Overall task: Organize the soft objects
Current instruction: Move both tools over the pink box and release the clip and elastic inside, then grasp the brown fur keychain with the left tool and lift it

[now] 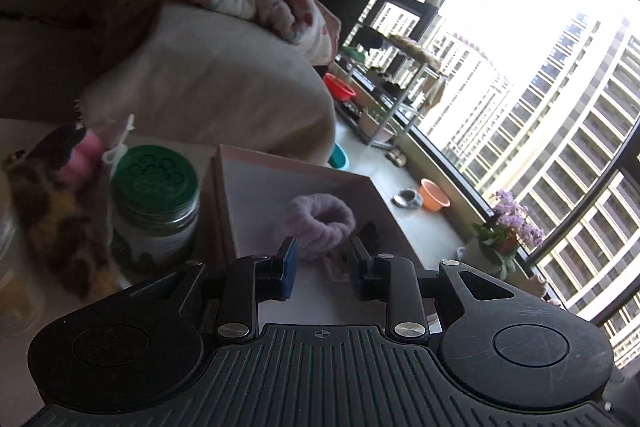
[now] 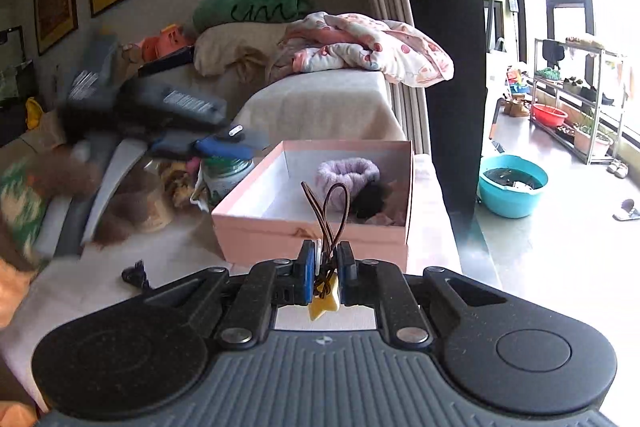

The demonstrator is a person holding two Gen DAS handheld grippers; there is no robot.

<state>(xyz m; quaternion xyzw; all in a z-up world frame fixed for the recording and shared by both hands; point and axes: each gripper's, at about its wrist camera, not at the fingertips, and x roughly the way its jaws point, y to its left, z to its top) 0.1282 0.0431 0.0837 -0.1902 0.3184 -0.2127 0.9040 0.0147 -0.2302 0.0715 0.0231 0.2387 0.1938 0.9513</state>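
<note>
Bright living room, tall window, sofa heaped with a floral quilt [image 2: 368, 47] behind a pale tabletop [image 2: 100, 291]. On it, pink box [image 2: 312, 233], open, holding a lilac scrunchie [image 2: 346, 173] beside a black fluffy item [image 2: 372, 201]. Just left of the box, jar with green lid [image 1: 154, 203]. Left gripper [image 1: 324, 263] spread wide above the box, nothing between its pads, scrunchie just ahead. Right gripper [image 2: 328, 267] clamped on a brown hair tie [image 2: 326, 211] with yellow star charm [image 2: 325, 303], loops upright, short of the box's near wall.
</note>
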